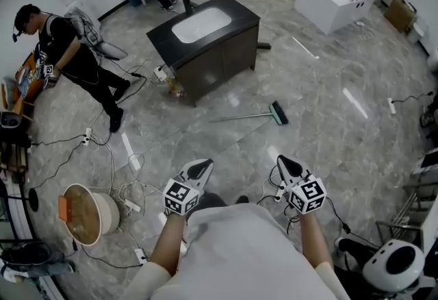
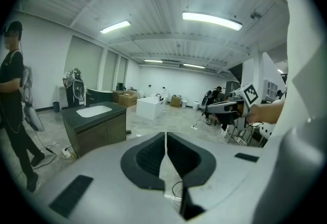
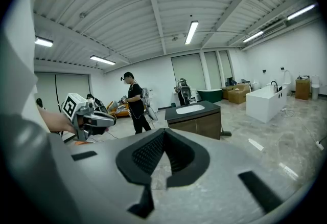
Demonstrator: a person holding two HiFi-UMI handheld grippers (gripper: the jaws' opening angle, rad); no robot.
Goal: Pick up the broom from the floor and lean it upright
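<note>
The broom [image 1: 254, 116] lies flat on the grey marble floor in the head view, with its thin handle pointing left and its dark green head at the right end. It is well ahead of both grippers. My left gripper [image 1: 203, 164] and right gripper [image 1: 283, 161] hang side by side near my body, both shut and holding nothing. In the left gripper view the black pads [image 2: 153, 155] meet along one line, and in the right gripper view the pads [image 3: 175, 154] meet likewise. Neither gripper view shows the broom.
A dark vanity cabinet [image 1: 205, 45] with a white sink stands beyond the broom. A white bathtub [image 1: 333, 1] is at the back right. A person [image 1: 75, 59] stands at the left among floor cables [image 1: 116, 175]. A round tub [image 1: 89, 213] sits at the near left.
</note>
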